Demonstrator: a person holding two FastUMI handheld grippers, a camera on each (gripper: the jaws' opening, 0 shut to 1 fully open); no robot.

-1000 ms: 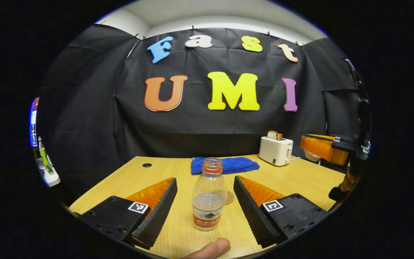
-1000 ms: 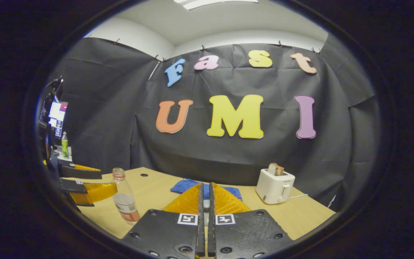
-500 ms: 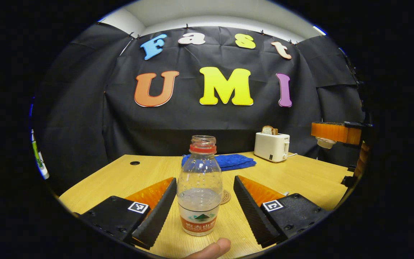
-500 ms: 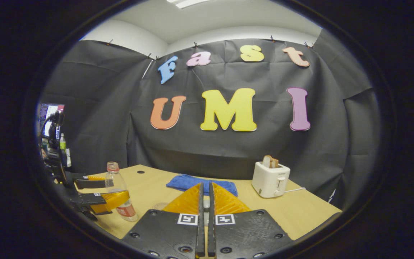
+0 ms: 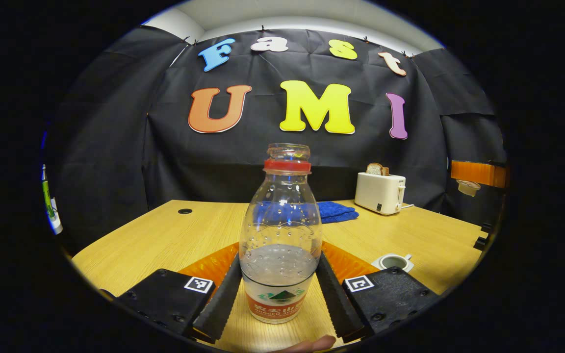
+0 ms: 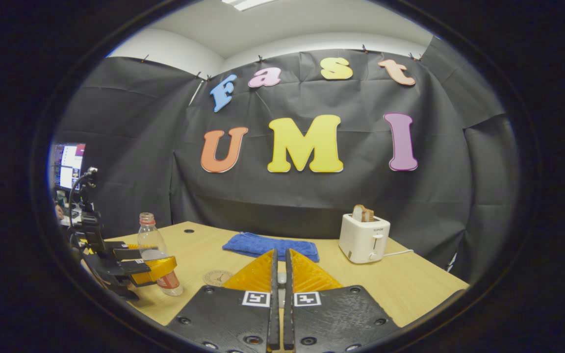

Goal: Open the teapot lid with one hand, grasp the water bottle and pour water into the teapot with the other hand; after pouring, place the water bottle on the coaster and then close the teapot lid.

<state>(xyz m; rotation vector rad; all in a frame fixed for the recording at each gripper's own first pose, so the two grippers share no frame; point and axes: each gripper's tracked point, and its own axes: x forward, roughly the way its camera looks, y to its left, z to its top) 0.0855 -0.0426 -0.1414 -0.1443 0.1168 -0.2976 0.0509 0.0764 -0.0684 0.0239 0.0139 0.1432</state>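
Your left gripper (image 5: 278, 289) pinches the water bottle (image 5: 280, 245) low on its body, the bottle upright on the table (image 5: 165, 235). Lift straight before tilting. Further right, the open teapot (image 5: 393, 262). Your right gripper (image 6: 278, 274) is pressed together on what appears to be the lid (image 5: 468, 187).

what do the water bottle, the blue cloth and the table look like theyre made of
Water bottle: clear glossy plastic, probably; water and the towel show through it.
Blue cloth: soft matte terry-like fabric with a fuzzy, folded look.
Table: smooth, light wood-grain surface, possibly laminate.
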